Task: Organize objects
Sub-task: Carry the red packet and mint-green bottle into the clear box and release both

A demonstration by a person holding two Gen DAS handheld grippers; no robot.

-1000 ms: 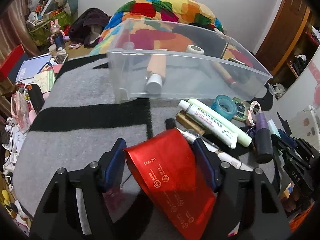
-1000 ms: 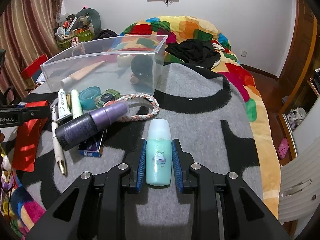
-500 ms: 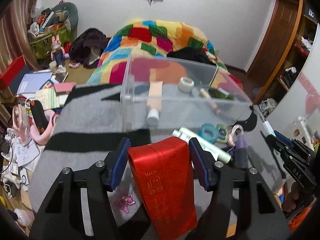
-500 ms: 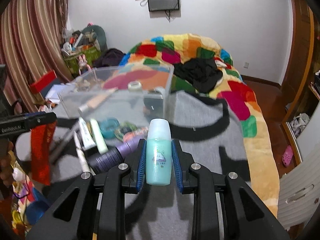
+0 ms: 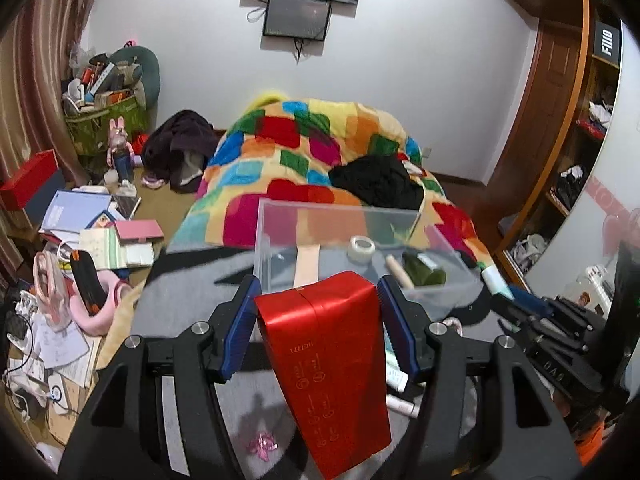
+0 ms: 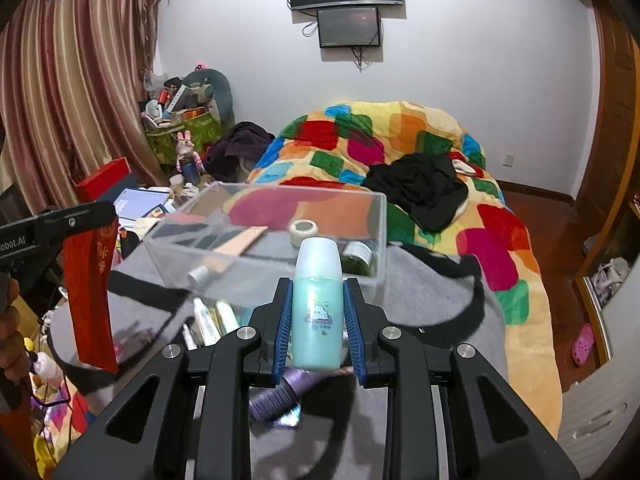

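Both tongs have risen: right tongs [image 6: 316, 320] clamp one upright pale-teal plastic bottle [image 6: 317, 304]; left tongs [image 5: 318, 320] clamp one red foil pouch [image 5: 324, 368], hanging lengthwise.

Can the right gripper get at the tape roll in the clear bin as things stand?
Probably not: the right gripper has its jaws shut on the teal bottle. The clear bin is open-topped, so the tape roll lies exposed.

Bed: patchwork multicoloured quilt [image 6: 404, 140], black crumpled garment [image 6: 420, 188] on top.
Wall: two dark flat screens [image 6: 346, 4].
Window: striped pink curtain [image 6: 72, 80].
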